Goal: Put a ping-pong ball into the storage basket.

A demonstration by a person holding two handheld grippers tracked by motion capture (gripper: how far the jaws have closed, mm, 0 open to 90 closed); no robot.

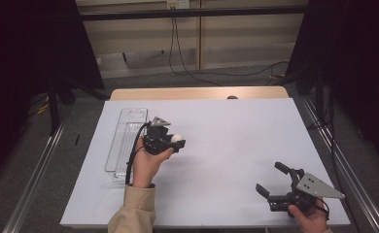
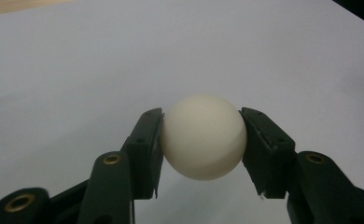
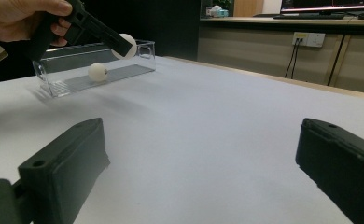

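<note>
A white ball point(image 2: 203, 137) is clamped between the two black jaws of my left gripper point(image 2: 201, 128), held a little above the white table. From above, the left gripper point(image 1: 177, 141) and its ball point(image 1: 177, 138) hang just right of a long clear plastic tray point(image 1: 128, 113). In the right gripper view a second white ball point(image 3: 97, 72) lies inside that tray point(image 3: 64, 87), with the held ball point(image 3: 128, 45) above the tray's far end. My right gripper point(image 1: 270, 177) rests low at the table's front right, jaws spread wide with nothing between them point(image 3: 199, 154).
A white sheet point(image 1: 226, 136) covers the table, with a strip of bare wood point(image 1: 197, 93) at the far edge. Metal rails point(image 1: 345, 165) run along both sides. Cables point(image 1: 178, 53) hang on the wall behind.
</note>
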